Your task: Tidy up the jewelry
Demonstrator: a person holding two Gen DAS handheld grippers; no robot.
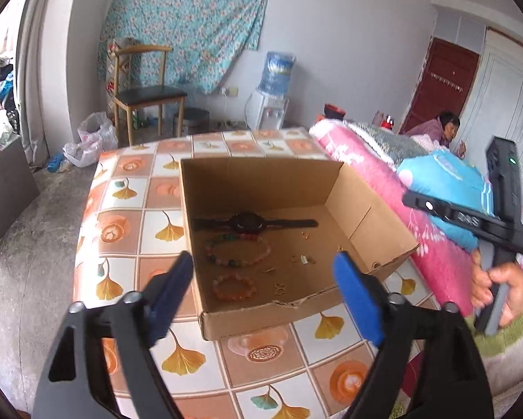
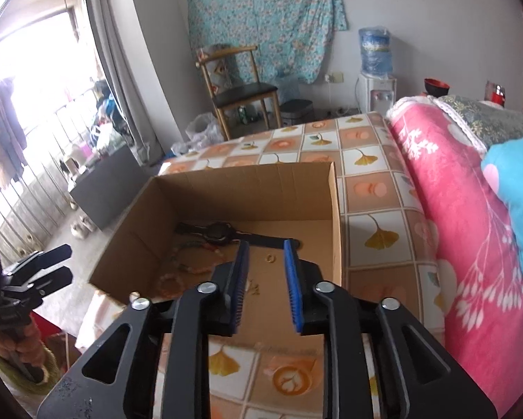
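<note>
Jewelry is lying spread over the floor of an open cardboard box that is sitting on the tiled-pattern surface: a black watch across the back, a multicoloured bead bracelet in front of it, an orange bead bracelet nearer the front wall, and small gold pieces scattered to the right of the beads. The left claw is hanging released, jaws spread wide with nothing between them, above the front edge of the box, so the bracelets are lying just ahead of and below it. The right claw is standing partly released and empty over the right half of the box, with a small gold ring showing on the cardboard between its blue pads, apart from them. Judging from this, the next pick is being lined up; it is calling for one piece at a time, coming down straight so the pads are straddling it, closing gently on a bracelet's bead rather than raking the pile. The tiny gold pieces are likely to slip, so a low, slow pinch against the cardboard is looking safest.
</note>
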